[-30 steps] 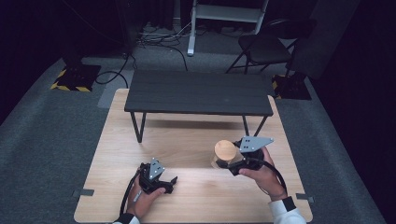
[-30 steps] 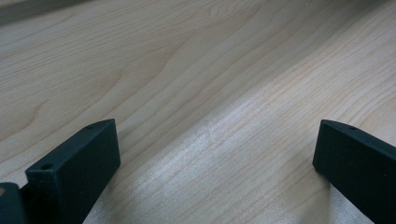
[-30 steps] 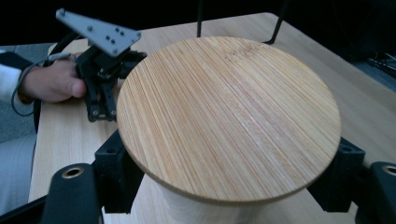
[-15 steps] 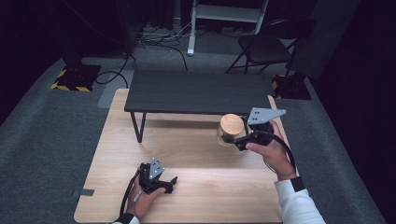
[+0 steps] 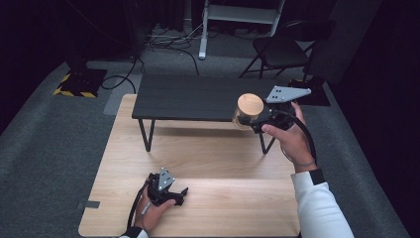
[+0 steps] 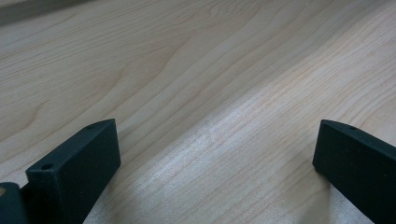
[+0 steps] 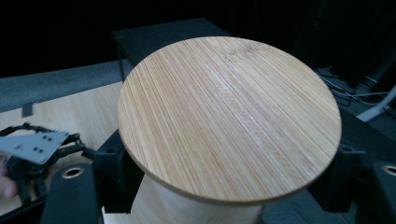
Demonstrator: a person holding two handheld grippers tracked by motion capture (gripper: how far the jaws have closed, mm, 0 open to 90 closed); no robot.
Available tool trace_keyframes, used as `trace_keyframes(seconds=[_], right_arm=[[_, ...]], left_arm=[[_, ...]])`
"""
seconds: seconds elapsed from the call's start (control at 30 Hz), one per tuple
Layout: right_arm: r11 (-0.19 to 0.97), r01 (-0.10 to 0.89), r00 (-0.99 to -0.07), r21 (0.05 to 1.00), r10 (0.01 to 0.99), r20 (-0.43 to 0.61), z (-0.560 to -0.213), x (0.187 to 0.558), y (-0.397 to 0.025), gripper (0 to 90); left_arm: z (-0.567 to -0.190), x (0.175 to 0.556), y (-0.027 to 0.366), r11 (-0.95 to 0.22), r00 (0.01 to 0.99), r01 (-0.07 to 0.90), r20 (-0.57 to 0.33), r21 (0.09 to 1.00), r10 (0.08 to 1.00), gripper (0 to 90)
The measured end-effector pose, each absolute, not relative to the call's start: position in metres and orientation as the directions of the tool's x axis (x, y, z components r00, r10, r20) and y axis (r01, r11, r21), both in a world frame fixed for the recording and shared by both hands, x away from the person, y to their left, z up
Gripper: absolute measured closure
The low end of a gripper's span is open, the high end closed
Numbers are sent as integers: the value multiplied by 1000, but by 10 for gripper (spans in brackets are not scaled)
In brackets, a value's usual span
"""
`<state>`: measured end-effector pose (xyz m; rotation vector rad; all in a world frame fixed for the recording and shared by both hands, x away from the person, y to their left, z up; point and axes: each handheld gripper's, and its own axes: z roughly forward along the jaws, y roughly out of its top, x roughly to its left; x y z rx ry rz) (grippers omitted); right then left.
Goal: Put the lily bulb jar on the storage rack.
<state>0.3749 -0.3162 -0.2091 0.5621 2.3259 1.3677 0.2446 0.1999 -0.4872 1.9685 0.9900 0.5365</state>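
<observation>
High view, jar: a glass jar with a round bamboo lid was held in the air at the right front corner of the small black bench, which stood on the far half of the wooden tabletop.
High view, right hand-held gripper: clamped on the jar's sides just under the lid, the grey plate on top, the person's hand behind it.
High view, left hand-held gripper: resting on the tabletop near the front edge, well apart from the jar.
Left gripper view, jaws: spread wide over bare wood grain, nothing between them.
Right gripper view, lid: the bamboo disc sat level and close to the camera, a black jaw pressed to the jar on either side beneath it; the bench top lay behind it.
Right gripper view, far left: the other gripper lay on the tabletop.
Step in hand, as I judged it: carrying the jar to the bench top.
Doing it well: keep the jar upright, clear the bench edge before lowering, set the base fully on the top away from the corner, then let go.
Writing: none that I could read on jar, lid or grippers.
</observation>
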Motion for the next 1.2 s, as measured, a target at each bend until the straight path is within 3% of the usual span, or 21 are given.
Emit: trace_keyframes(seconds=[0.57,1.2], right_arm=[[453,272,-736,849,666,-120,-199,413,-295,248],[442,346,-695,828,713,-90,-221,433,-288,248]], left_arm=[[-487,245,200,-329,595,441,3,835,804,8],[-487,245,200,-327,595,441,1,836,804,7]])
